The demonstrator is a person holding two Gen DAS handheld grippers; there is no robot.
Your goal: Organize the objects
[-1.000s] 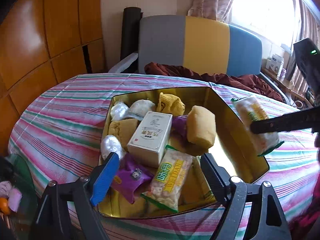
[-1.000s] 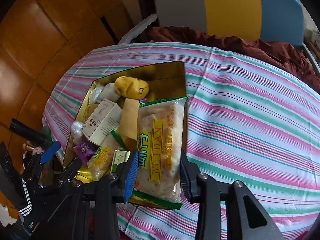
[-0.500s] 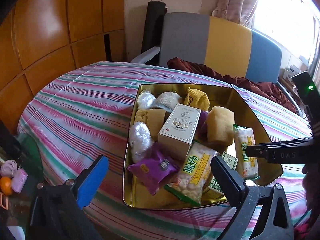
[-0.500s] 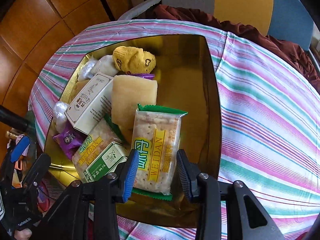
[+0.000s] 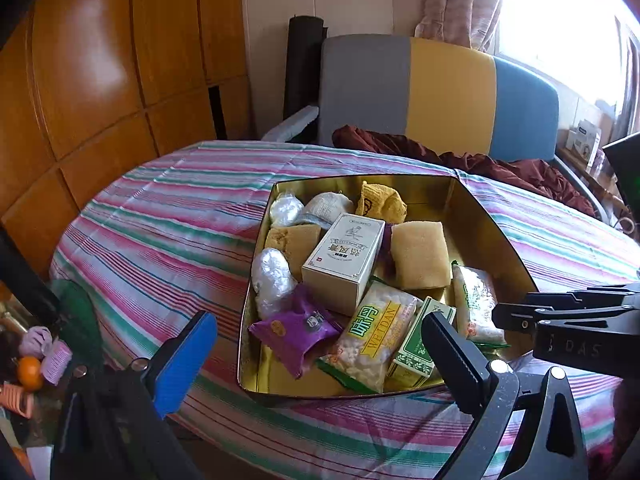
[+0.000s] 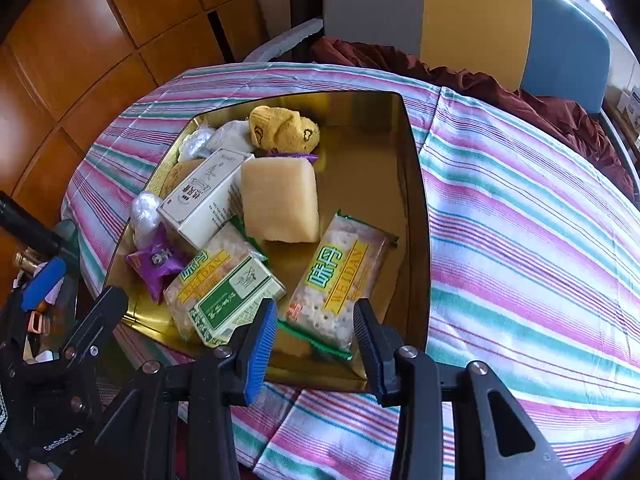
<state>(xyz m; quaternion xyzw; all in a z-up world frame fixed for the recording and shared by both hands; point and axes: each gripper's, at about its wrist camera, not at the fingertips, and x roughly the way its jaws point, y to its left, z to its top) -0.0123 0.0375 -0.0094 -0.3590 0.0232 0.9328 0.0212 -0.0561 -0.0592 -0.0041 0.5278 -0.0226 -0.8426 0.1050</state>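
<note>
Right tool [image 6: 314, 344] open above cracker packet [image 6: 338, 274]

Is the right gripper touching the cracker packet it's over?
Apart. Right wrist view: right gripper fingers stand open, gaps either side of the cracker packet lying in the gold tin.

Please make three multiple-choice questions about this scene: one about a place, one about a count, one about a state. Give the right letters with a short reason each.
1. Where does the green and white box lie?
A. on the striped cloth outside the tin
B. in the gold tin, on a cracker packet
C. on the chair

2. How many WEIDAN cracker packets are in the tin?
A. one
B. two
C. four

3. What is the state of the right hand-held gripper?
A. open, holding nothing
B. shut on a packet
C. shut on the purple packet

Answers:
1 B, the box rests on the left cracker packet inside the tin.
2 B, two yellow-labelled packets show, the second near the tin's right wall.
3 A, its jaws stand apart with nothing clamped between them.
</note>
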